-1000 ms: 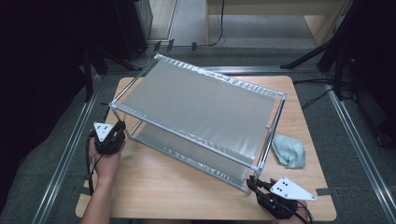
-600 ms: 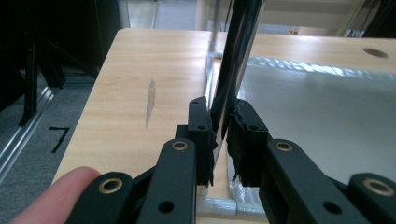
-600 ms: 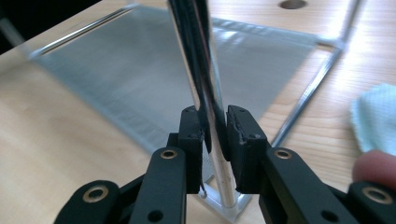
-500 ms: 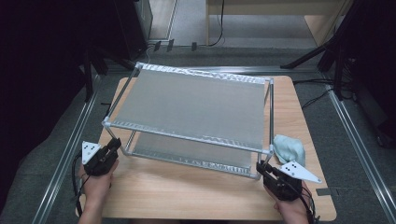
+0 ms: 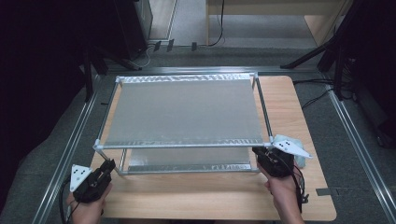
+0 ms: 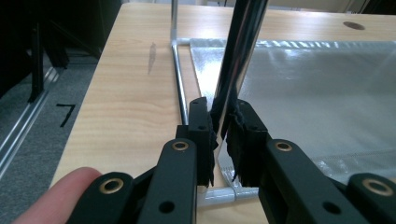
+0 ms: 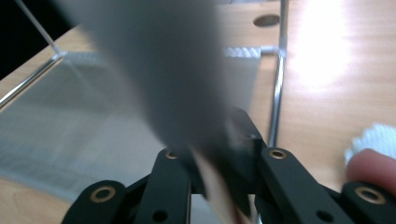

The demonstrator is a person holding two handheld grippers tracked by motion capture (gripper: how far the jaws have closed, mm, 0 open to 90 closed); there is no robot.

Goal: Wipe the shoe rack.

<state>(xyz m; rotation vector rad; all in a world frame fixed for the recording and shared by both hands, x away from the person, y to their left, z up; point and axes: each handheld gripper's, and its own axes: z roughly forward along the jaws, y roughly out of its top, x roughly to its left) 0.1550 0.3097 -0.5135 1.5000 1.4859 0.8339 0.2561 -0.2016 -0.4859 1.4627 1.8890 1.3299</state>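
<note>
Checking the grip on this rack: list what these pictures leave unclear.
- Right hand-held gripper, right gripper view: a blurred grey shape covers its jaw tips, hiding the contact.
- Cloth, high view: mostly hidden behind the gripper's grey plate.
- Rack's lower shelf, high view: covered by the top shelf, except its near strip.

**A lab recording bay, not a home**

The wooden table [image 5: 210, 200] stands alone on grey carpet [image 5: 51, 154], flanked by metal floor rails [image 5: 70, 144] and black stand legs [image 5: 322, 51] set around it. Cables [image 5: 219, 23] trail across the floor toward dark equipment [image 5: 130, 23] at the back. A tape mark [image 5: 325, 191] sits on the carpet.
</note>
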